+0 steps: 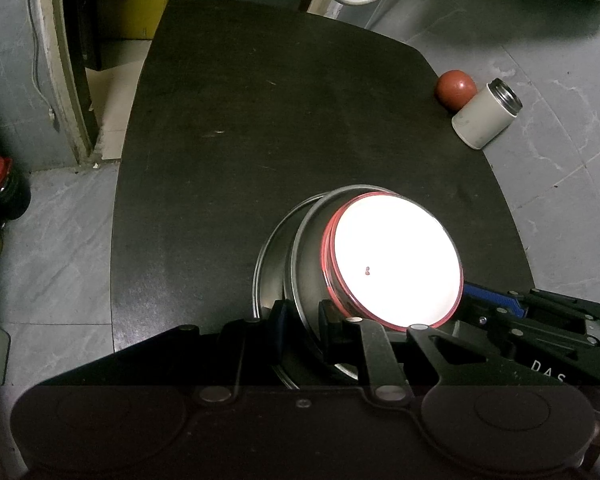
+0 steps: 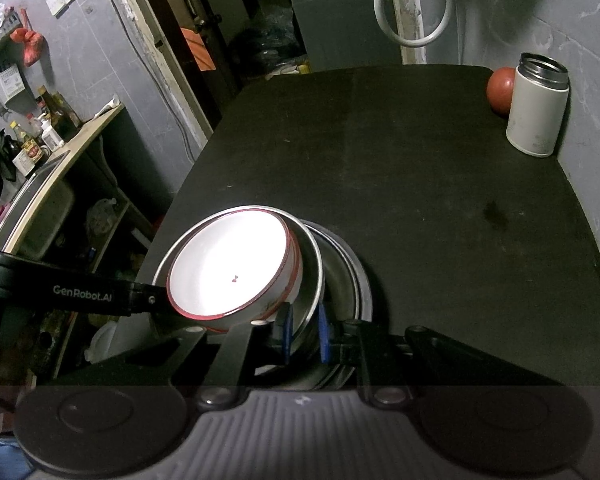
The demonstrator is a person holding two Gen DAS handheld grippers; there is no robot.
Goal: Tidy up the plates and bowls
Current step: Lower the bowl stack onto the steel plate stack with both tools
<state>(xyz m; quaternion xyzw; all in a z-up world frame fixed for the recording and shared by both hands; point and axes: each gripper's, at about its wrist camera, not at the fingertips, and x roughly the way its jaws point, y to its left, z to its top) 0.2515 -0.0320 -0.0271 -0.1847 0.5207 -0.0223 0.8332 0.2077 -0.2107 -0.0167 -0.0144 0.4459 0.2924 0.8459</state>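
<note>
White bowl (image 1: 396,256) interior glare-blown; tiny mark unreadable (steel dishes (image 2: 340,276) underneath mostly hidden).

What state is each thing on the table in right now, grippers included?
White bowl: nested in the steel bowl, tilted, empty.
Steel bowl: tilted, resting in the steel plate.
Steel plate: on the table, bottom of stack.
Left gripper: shut on steel bowl rim.
Right gripper: shut on steel bowl rim.
White flask: upright, lid off.
Red ball: resting beside the flask.

Glossy white bowl (image 1: 396,264), brushed metal pan (image 1: 304,272), matt table (image 1: 260,120).
</note>
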